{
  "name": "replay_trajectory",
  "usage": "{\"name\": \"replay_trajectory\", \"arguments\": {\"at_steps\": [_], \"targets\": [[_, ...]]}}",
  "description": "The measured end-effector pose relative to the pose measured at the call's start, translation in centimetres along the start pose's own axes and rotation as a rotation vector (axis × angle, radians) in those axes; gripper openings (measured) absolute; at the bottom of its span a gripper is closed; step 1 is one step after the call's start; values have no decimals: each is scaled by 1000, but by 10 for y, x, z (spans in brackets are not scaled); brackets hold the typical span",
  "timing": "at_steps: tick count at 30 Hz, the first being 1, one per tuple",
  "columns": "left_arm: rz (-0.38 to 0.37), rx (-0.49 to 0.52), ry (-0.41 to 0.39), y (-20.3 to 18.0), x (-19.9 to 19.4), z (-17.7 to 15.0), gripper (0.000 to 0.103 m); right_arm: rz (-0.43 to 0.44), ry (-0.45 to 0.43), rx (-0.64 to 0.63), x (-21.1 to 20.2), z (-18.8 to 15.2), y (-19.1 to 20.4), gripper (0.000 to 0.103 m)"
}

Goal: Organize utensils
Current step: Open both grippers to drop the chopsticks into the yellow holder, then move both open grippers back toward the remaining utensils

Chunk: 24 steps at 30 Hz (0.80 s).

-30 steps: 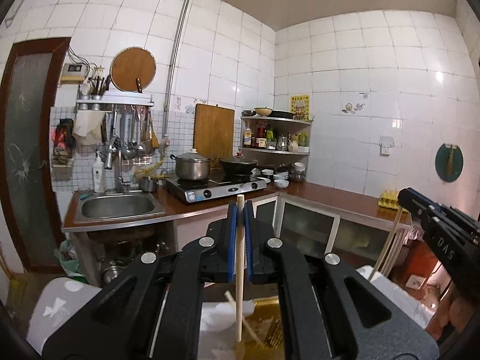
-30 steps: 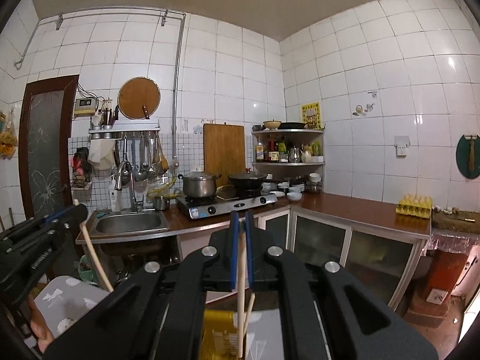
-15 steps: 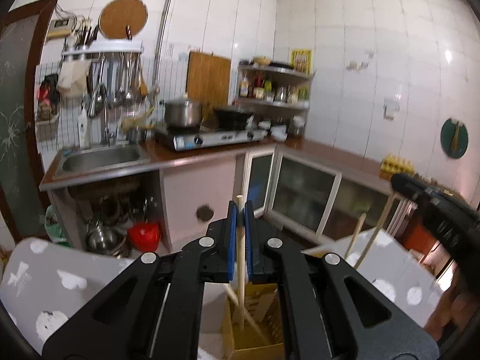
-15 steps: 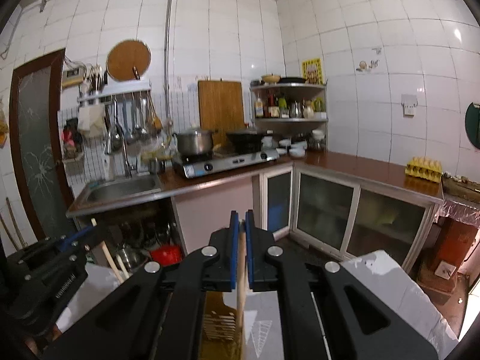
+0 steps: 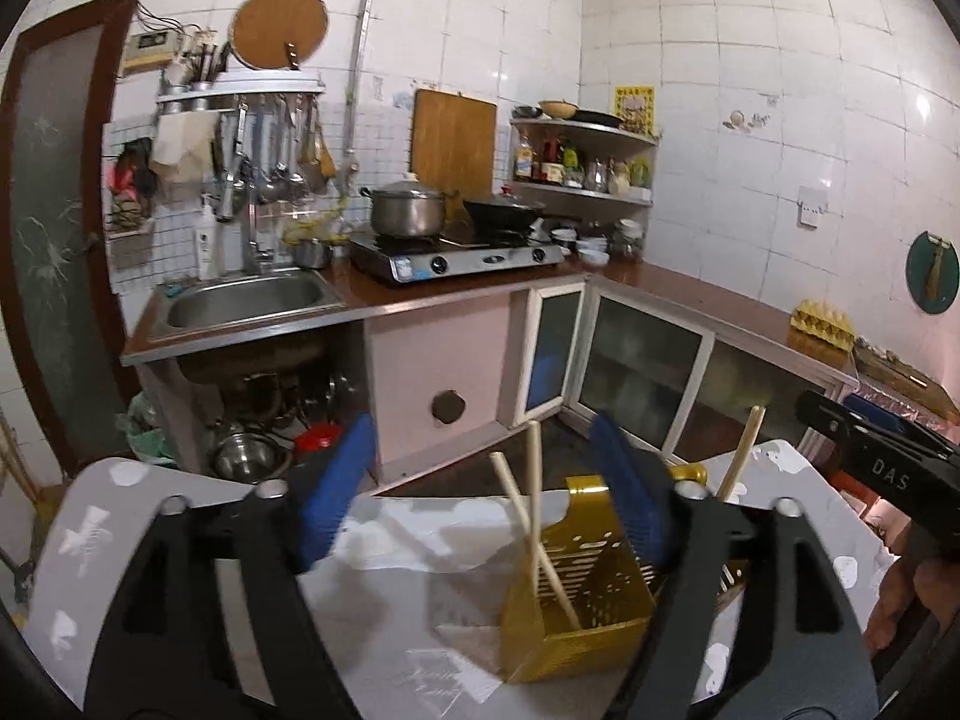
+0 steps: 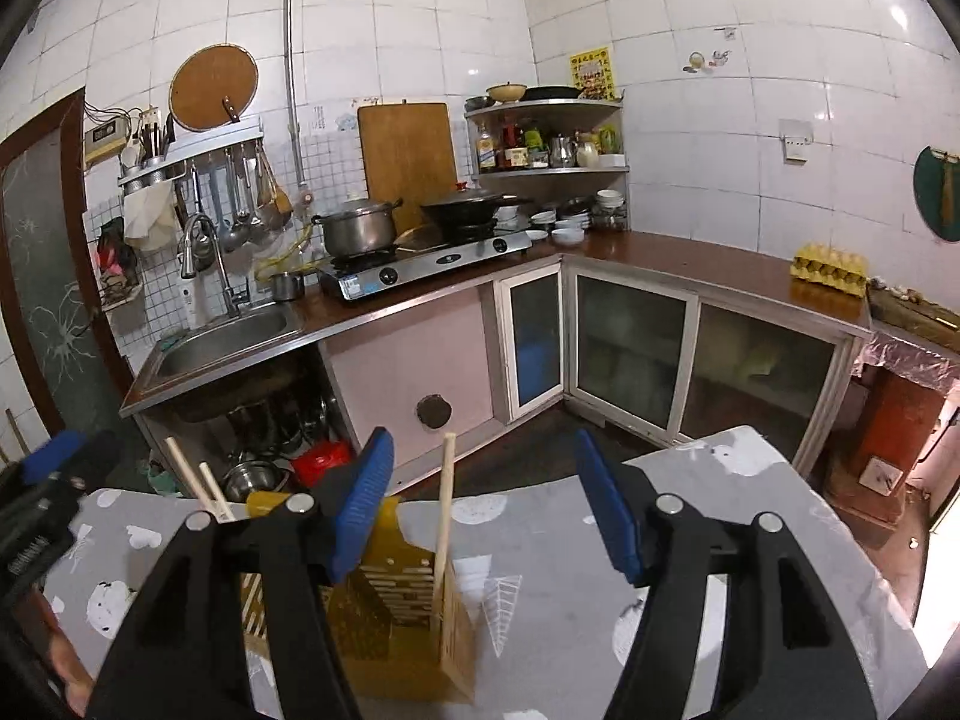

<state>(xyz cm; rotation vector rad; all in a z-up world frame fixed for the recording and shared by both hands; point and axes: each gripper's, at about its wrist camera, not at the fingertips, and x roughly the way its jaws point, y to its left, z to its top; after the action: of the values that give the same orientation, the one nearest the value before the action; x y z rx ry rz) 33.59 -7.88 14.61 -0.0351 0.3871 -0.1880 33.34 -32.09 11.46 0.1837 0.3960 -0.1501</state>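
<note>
The gold utensil holder (image 5: 579, 618) stands on the grey patterned table (image 5: 90, 516), a slotted box set below and between the two grippers. In the left wrist view two chopsticks (image 5: 536, 516) cross inside it, their tips leaning up out of its mouth, and a third chopstick (image 5: 742, 450) stands in the part of the holder behind the right-hand finger. In the right wrist view the same holder (image 6: 399, 606) carries one near-upright chopstick (image 6: 444, 510) in its near compartment, with two more sticks (image 6: 198, 486) poking up at its far left side.

The only writing that can be made out is "DAS", in pale letters on the black body of the right gripper (image 5: 888, 474) as it shows at the edge of the left view; the yellow poster (image 6: 592, 73) on the tiled wall bears print too small to read.

The left gripper (image 5: 483, 492) has its blue-padded jaws spread wide — nothing between them, the chopsticks standing free in the gap. The right gripper (image 6: 483, 504) is likewise spread wide and holds nothing — the upright stick rises between its pads without touching either.

Beyond the table stand the sink (image 5: 246, 300), the gas stove (image 5: 456, 255) with a steel pot (image 5: 408, 210), and a carton of eggs (image 6: 831, 264) on the counter.
</note>
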Motion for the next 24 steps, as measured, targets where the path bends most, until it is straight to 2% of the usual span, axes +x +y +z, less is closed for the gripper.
{"name": "replay_trajectory", "arguments": {"at_steps": [5,10,15,24], "targets": [[62,-16,-29,23,-45,-2,98,-46,-1,-37,-44,-14,0,64],[94,-35,0,46,-69,-27,98,-79,76,-52,-65,-53,-3,64],[132,-22,43,60,-74,-63,98,-95,149,-70,-72,-101,1,64],[133,-55,226,76,-49,-136,98,-78,282,-53,-69,-173,8,64]]}}
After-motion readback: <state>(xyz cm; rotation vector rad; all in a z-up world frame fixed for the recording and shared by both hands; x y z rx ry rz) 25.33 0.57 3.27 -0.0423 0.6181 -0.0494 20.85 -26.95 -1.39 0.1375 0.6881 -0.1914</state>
